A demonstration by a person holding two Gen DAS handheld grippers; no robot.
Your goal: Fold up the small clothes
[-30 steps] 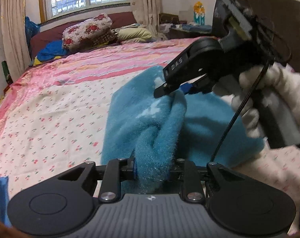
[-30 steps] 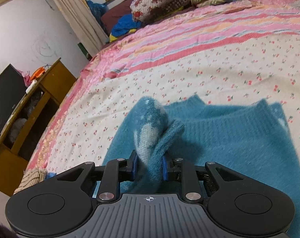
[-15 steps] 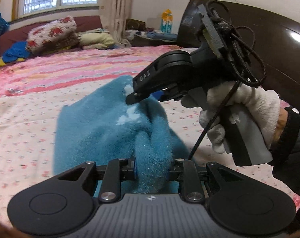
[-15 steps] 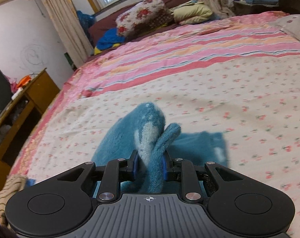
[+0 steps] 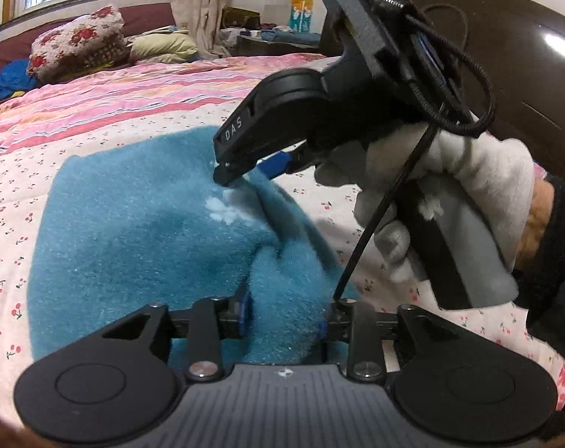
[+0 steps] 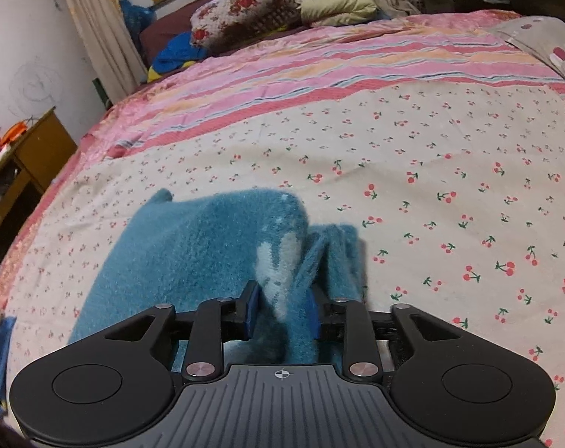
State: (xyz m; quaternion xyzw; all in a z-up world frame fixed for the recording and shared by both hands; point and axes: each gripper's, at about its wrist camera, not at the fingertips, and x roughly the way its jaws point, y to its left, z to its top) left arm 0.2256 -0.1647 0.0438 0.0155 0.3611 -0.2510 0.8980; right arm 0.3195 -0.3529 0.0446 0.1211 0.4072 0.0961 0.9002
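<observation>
Jaws of the left gripper [image 5: 284, 315] have parted since half a second ago, the blue garment [image 5: 140, 239] now bunched loosely between them, seemingly released. Right gripper [image 6: 282, 311] stays clamped on a fold toward 12 o'clock. With the garment settled folded on the bed [image 6: 431, 156], this fold looks nearly laid.
</observation>
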